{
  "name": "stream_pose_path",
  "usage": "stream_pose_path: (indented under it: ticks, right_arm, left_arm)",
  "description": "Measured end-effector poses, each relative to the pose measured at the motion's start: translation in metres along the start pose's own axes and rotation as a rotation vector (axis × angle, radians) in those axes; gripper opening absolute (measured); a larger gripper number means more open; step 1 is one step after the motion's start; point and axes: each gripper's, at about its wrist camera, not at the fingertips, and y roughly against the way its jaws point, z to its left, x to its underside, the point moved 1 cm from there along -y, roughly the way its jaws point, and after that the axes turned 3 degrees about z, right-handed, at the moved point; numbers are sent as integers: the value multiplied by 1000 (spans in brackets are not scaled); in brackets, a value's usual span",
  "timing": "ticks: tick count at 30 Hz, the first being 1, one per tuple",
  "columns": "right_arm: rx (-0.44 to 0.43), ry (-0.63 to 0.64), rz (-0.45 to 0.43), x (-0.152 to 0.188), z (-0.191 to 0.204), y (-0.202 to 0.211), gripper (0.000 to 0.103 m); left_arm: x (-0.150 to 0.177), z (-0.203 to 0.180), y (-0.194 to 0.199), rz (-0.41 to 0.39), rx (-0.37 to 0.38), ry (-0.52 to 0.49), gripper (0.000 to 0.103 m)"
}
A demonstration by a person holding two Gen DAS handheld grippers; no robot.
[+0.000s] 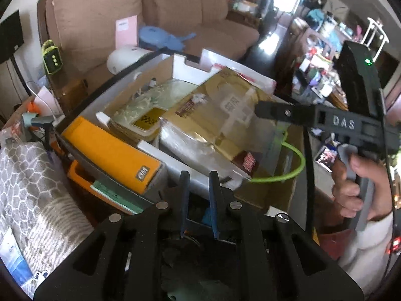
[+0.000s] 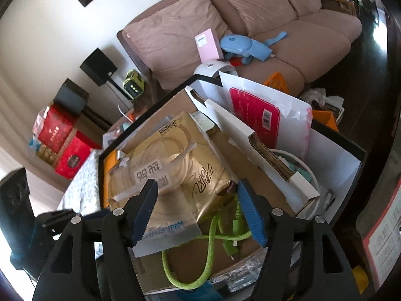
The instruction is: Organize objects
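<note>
The gold packet [image 2: 175, 165] is shown lying in the cardboard box [image 2: 275, 195], framed by the spread, empty right gripper [image 2: 198, 210]. The left gripper [image 1: 199, 188] is seen nearly closed, empty. A snag is risked: the green cable [image 2: 208, 255] underneath could be dragged out if the packet is lifted.
</note>
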Motion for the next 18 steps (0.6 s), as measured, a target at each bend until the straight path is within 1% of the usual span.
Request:
stream_pose_path:
  ticks: [4, 6, 11, 14, 16, 17, 18]
  right_arm:
    - [-15, -12, -4, -1, -1, 1, 68]
    - [-19, -18, -6, -2, -2, 1, 68]
    - [-36, -26, -13, -2, -1, 2, 68]
    - [-64, -20, -10, -3, 2, 3, 68]
    - [-86, -16, -8, -3, 4, 2, 68]
    - [-85, -10, -10, -2, 5, 2, 68]
    - [-80, -6, -11, -2, 6, 2, 68]
  left_arm:
    - [2, -10, -8, 19, 13, -31, 16]
    - [2, -15, -9, 9, -2, -36, 18]
    - [2, -12, -9, 4, 2, -14, 19]
    - [-1, -9, -5, -14, -1, 12, 18]
    - [-2, -9, -2, -31, 8, 3, 18]
    - [-2, -11, 0, -48, -2, -10, 19]
    - [-3, -14, 2, -74, -28, -22, 19]
